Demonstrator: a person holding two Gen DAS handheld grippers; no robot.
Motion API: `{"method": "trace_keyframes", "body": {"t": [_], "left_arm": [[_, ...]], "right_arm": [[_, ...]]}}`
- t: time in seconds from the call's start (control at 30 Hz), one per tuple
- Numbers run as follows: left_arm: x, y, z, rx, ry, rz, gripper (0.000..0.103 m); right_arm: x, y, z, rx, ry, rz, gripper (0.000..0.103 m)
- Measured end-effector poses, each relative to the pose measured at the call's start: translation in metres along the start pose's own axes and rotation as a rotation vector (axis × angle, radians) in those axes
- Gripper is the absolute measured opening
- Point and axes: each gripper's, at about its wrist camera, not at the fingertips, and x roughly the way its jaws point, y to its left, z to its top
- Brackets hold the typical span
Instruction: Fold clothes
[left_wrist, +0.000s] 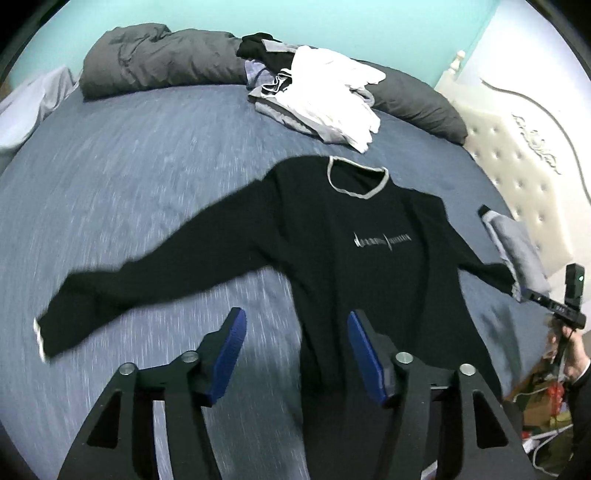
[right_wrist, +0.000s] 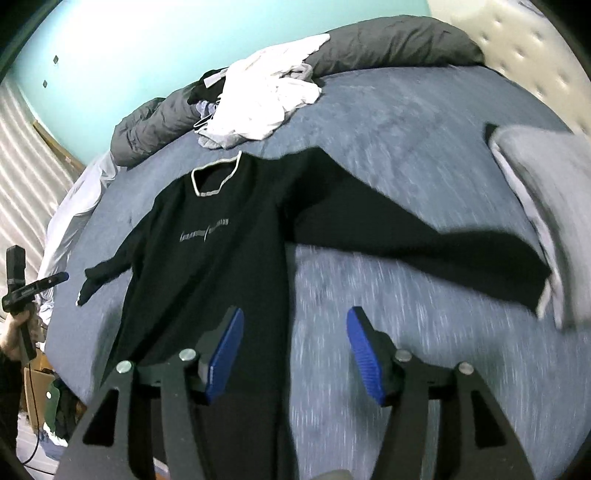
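A black long-sleeved shirt (left_wrist: 351, 240) with a pale grey collar lies face up on the blue bed sheet (left_wrist: 147, 184), both sleeves spread wide. My left gripper (left_wrist: 297, 317) hovers open over the shirt's lower left side, one pad above the cloth and the other above the sheet, holding nothing. In the right wrist view the same shirt (right_wrist: 207, 240) fills the left half. My right gripper (right_wrist: 295, 317) is open over its lower right edge, also holding nothing. Each gripper appears in the other's view, held by a hand: the right gripper (left_wrist: 554, 310) and the left gripper (right_wrist: 37, 288).
A heap of white, grey and black clothes (left_wrist: 325, 99) lies at the far side of the bed against dark grey bedding (left_wrist: 147, 62). A folded grey garment (left_wrist: 517, 251) sits by the shirt's right cuff. A white tufted headboard (left_wrist: 524, 155) stands at the right. Clutter shows on the floor (left_wrist: 546, 402).
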Motion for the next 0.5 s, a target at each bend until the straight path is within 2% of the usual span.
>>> {"method": "trace_keyframes", "body": {"t": [0.1,0.2,0.5], "left_arm": [[0.033,0.004,0.031,0.018,0.015,0.011,0.065],[0.061,0.005,0.053,0.042,0.031,0.017,0.065],[0.144,0.026,0.112,0.067,0.071,0.050,0.066]], "right_arm": [[0.026,0.005,0.031,-0.032,0.006,-0.001,0.061],[0.057,0.012,0.066,-0.073,0.017,-0.005,0.064],[0.133,0.022,0.147,-0.168,0.036,-0.068,0.064]]}}
